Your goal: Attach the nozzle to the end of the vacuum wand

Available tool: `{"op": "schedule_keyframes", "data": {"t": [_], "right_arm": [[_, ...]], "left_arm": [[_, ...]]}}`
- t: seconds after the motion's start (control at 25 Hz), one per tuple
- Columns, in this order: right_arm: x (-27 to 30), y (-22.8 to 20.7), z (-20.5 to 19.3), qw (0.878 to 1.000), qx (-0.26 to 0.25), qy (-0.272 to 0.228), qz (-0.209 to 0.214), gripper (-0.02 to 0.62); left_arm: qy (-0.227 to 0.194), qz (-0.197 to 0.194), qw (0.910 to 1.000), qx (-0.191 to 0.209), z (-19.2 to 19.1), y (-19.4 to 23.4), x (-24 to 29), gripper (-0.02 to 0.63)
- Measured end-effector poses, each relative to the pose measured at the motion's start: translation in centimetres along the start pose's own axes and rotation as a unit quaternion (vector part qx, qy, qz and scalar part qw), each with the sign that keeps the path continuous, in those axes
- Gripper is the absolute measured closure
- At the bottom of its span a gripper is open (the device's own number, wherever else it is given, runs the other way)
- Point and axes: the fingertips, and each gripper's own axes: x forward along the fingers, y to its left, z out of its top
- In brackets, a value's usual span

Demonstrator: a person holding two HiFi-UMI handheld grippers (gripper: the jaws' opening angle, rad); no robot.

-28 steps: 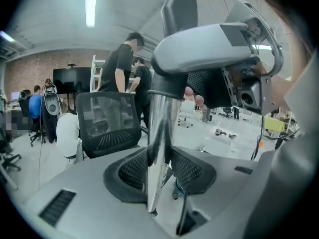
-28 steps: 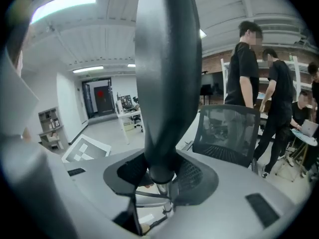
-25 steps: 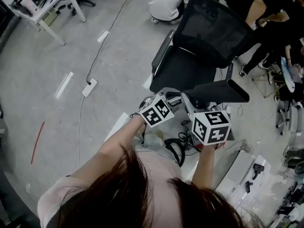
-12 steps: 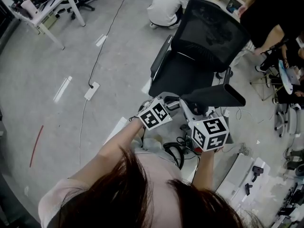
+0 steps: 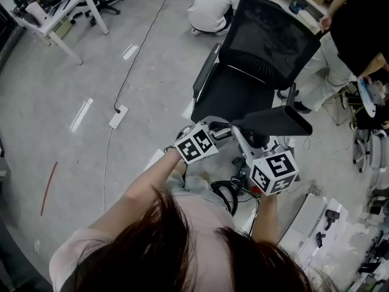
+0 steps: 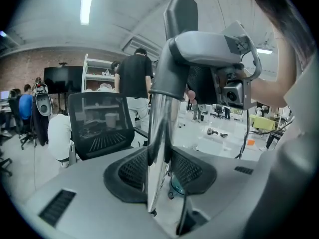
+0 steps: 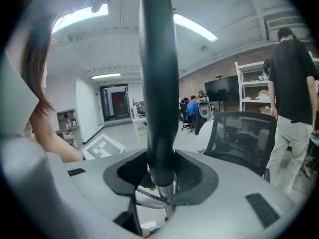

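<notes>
In the left gripper view a shiny silver vacuum wand [image 6: 158,148] runs up between the jaws of my left gripper [image 6: 159,159], which is shut on it. At the wand's top sits a grey elbow piece [image 6: 199,46]. My right gripper [image 7: 160,172] is shut on the dark nozzle [image 7: 159,73], and a bit of silver tube [image 7: 168,203] shows below the nozzle. In the head view the left gripper [image 5: 220,130] and the right gripper [image 5: 258,143] are close together in front of my chest. The dark nozzle [image 5: 279,120] sticks out to the right above them.
A black mesh office chair [image 5: 261,53] stands just beyond the grippers. A crouching person in white [image 5: 213,5] is behind it and a standing person [image 5: 358,23] to its right. A power strip with its cable [image 5: 117,115] lies on the floor at left. Black cables [image 5: 225,193] coil near my feet.
Both grippers keep their hold and have hardly shifted; the right one drifted slightly down and right. The person at the right edge has moved and now stands closer to the chair.
</notes>
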Motion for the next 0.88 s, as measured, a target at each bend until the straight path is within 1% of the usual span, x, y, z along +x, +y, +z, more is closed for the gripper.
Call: {"op": "schedule_keyframes", "data": {"t": [0.12,0.24,0.52,0.56,0.64,0.76,0.88], "right_arm": [[0.1,-0.4,0.0,0.999,0.017,-0.017,-0.046,0.416],[-0.1,-0.8,-0.2,0.996,0.039,-0.021,-0.083,0.416],[0.1,-1.5,-0.2,0.989,0.069,0.001,-0.129,0.416],[0.2,-1.5,-0.2,0.989,0.071,0.002,-0.132,0.416],[0.1,-1.4,-0.1,0.989,0.077,0.003,-0.123,0.416],[0.2,-1.0,-0.1,0.993,0.075,0.02,-0.091,0.416],[0.1,-0.8,-0.1,0.995,0.071,0.033,-0.06,0.416]], "left_arm": [[-0.003,0.014,0.9999,-0.006,0.0,0.2,0.2,0.453],[-0.003,0.026,0.9996,-0.007,0.0,0.2,0.5,0.454],[-0.005,0.066,0.9978,-0.007,0.1,0.7,0.6,0.459],[-0.006,0.071,0.9974,-0.008,0.1,0.7,0.5,0.459],[-0.008,0.07,0.9975,-0.009,0.2,0.7,0.4,0.459],[-0.008,0.059,0.9982,-0.001,0.2,0.6,0.1,0.459],[-0.01,0.059,0.9982,0.001,0.0,0.6,0.0,0.46]]}}
